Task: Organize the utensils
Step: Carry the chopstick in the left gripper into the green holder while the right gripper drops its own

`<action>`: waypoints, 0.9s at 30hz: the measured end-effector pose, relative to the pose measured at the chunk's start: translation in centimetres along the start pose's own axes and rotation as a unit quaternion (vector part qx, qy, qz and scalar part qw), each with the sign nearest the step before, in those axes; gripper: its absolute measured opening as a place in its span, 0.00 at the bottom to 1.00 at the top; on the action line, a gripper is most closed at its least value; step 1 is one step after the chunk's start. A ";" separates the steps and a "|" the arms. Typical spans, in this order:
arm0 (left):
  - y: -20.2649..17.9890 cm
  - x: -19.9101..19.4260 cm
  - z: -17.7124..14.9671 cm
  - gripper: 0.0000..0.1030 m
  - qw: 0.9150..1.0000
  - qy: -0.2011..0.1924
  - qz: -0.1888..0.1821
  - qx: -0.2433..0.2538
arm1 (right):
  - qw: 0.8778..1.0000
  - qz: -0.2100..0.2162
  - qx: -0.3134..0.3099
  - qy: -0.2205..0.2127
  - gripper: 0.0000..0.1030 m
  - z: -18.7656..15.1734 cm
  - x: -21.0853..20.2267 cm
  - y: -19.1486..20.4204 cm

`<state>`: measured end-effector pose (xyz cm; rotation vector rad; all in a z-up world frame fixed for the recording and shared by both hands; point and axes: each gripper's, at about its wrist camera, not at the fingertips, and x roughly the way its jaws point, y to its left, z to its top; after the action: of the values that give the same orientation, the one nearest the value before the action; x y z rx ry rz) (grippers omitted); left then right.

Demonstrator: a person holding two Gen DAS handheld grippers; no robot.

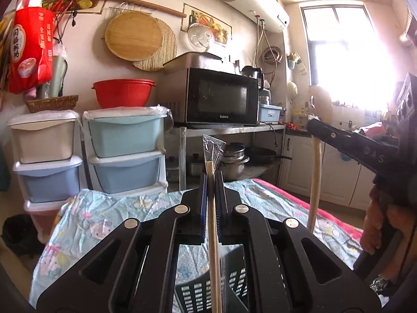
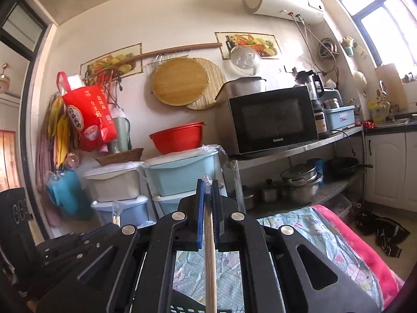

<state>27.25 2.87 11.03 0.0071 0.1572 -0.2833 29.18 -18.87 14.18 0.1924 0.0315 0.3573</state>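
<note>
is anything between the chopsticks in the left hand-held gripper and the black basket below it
Nothing visible is. The left hand-held gripper is shut on wrapped chopsticks that run straight down toward the black basket, whose slatted rim shows right beneath on the patterned cloth. The basket's inside is mostly hidden by the gripper.

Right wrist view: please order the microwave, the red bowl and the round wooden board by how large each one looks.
1. microwave, clearly the largest.
2. and 3. round wooden board and red bowl look about equally wide; the board is taller, but the fisheye distortion makes this ranking unsure.
</note>
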 end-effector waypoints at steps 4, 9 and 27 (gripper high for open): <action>-0.3 -0.1 -1.5 0.03 1.000 0.008 -0.004 0.008 | 1.000 -0.012 0.010 0.004 0.06 -1.5 0.5 0.1; -0.4 0.0 -2.9 0.03 1.000 0.018 -0.002 0.007 | 1.000 -0.014 0.016 0.023 0.06 -2.7 0.8 0.3; -0.6 -0.6 -3.7 0.04 0.997 0.073 -0.009 -0.002 | 0.994 -0.021 0.008 0.105 0.13 -4.4 -2.0 -1.3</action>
<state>25.95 2.59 7.47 0.0225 0.3035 -0.3011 27.48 -20.00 9.56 0.1692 0.2458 0.3351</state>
